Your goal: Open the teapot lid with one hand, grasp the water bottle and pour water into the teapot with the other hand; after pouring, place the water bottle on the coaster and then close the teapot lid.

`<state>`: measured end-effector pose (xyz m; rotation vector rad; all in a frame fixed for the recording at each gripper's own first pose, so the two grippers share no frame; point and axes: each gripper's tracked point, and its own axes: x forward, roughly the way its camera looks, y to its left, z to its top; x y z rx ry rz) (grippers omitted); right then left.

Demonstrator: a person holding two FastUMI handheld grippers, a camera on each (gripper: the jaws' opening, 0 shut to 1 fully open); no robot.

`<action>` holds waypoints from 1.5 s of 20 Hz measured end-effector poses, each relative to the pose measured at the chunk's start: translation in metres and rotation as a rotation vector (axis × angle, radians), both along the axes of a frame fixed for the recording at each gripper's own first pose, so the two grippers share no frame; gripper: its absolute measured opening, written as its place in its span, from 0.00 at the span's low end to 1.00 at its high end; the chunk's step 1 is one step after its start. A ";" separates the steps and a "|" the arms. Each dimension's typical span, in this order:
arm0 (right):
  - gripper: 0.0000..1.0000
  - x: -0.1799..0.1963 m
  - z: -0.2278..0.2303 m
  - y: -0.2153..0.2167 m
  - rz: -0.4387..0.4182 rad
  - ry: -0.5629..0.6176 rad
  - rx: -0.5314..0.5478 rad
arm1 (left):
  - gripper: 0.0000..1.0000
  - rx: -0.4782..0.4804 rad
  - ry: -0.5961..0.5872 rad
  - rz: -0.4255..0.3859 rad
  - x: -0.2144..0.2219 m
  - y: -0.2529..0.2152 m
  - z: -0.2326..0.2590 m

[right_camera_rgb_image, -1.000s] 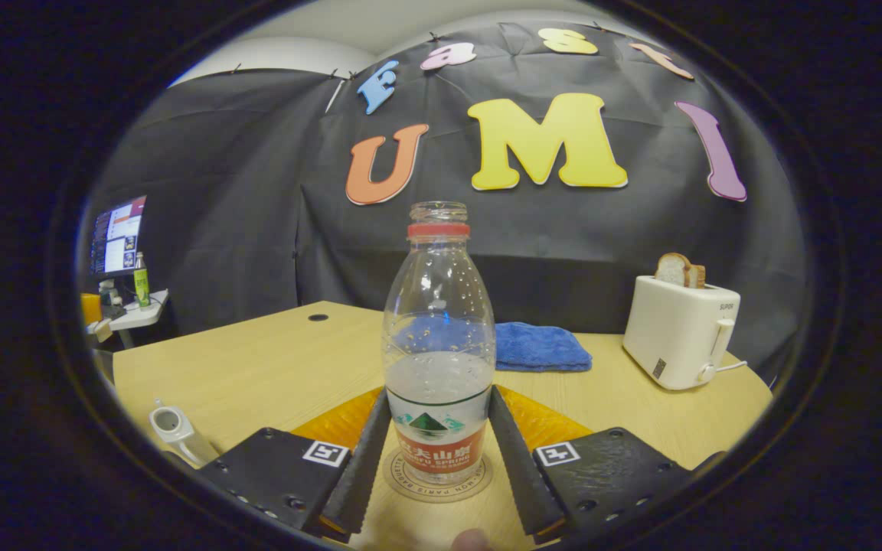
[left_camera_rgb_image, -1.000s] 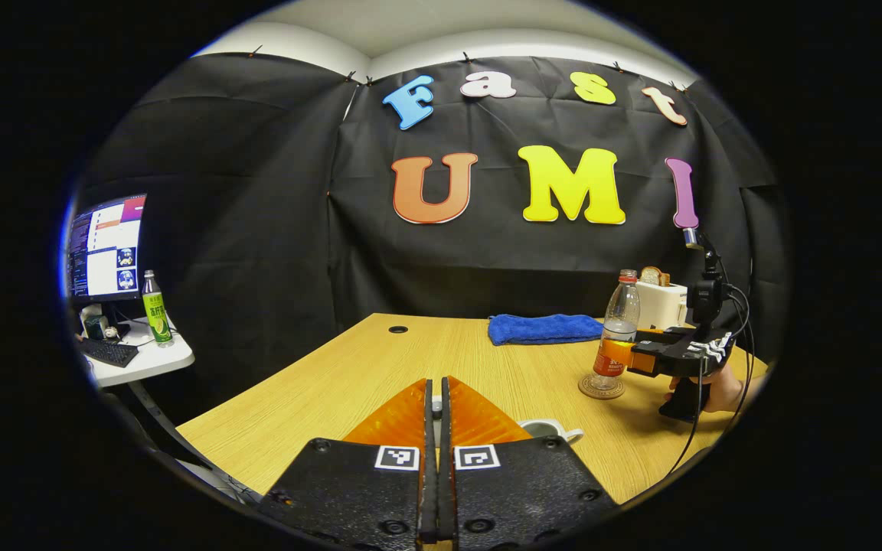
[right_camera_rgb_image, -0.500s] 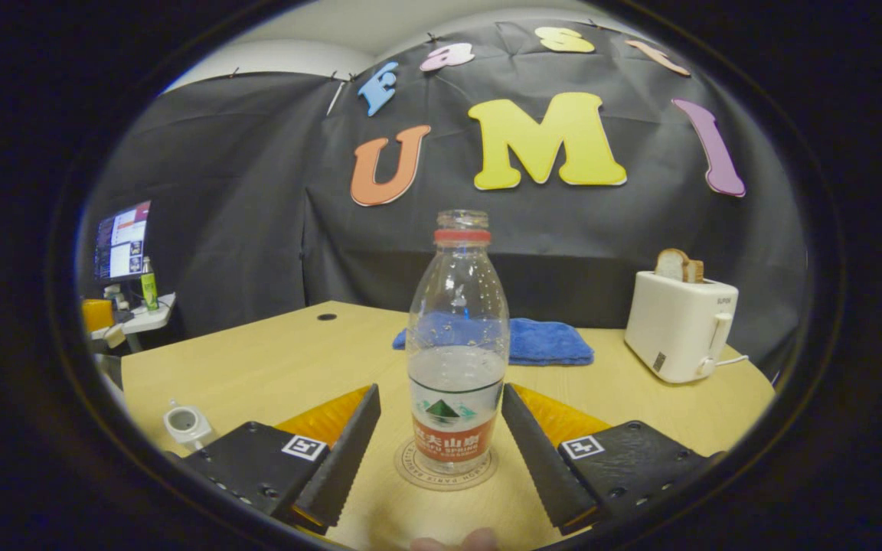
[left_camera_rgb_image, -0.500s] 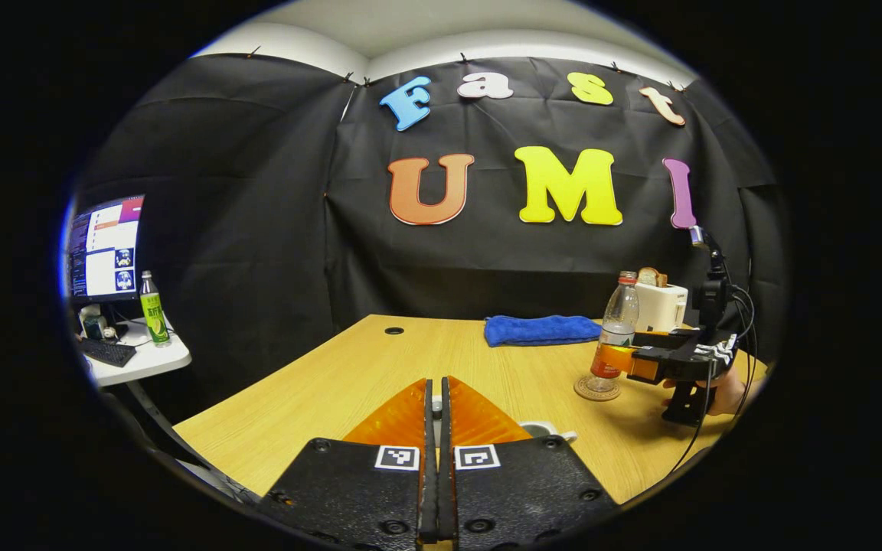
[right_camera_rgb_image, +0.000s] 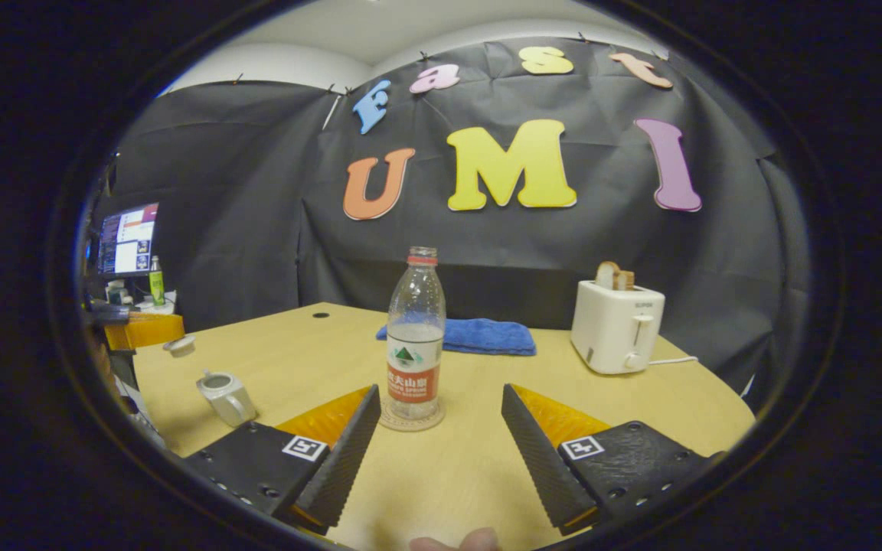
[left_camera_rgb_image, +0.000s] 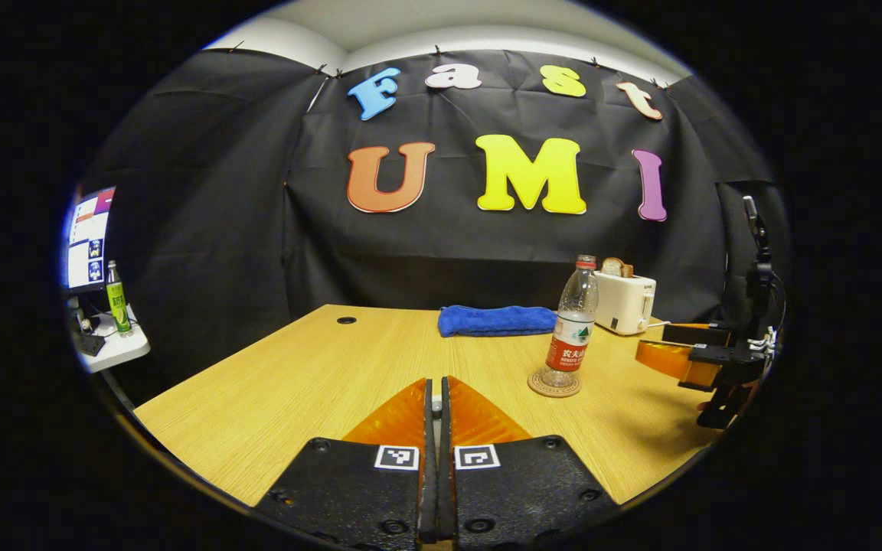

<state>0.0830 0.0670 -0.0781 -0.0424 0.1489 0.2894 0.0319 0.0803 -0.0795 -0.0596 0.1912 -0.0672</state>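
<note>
Currently we see water bottle [right_camera_rgb_image: 415, 337] upright on coaster [right_camera_rgb_image: 412, 419], right gripper [right_camera_rgb_image: 438, 444] jaws open, apart from it; left gripper [left_camera_rgb_image: 434, 428] jaws closed, contents unclear; teapot [right_camera_rgb_image: 224, 395] lidless on counter [right_camera_rgb_image: 303, 352]

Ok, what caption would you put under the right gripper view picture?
Open right gripper backed off from the water bottle standing on its coaster; lidless teapot waits at left.
</note>
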 end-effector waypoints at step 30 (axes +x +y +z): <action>0.93 -0.052 0.001 -0.086 -0.196 -0.043 -0.012 | 0.58 0.016 0.088 0.078 0.009 -0.008 -0.040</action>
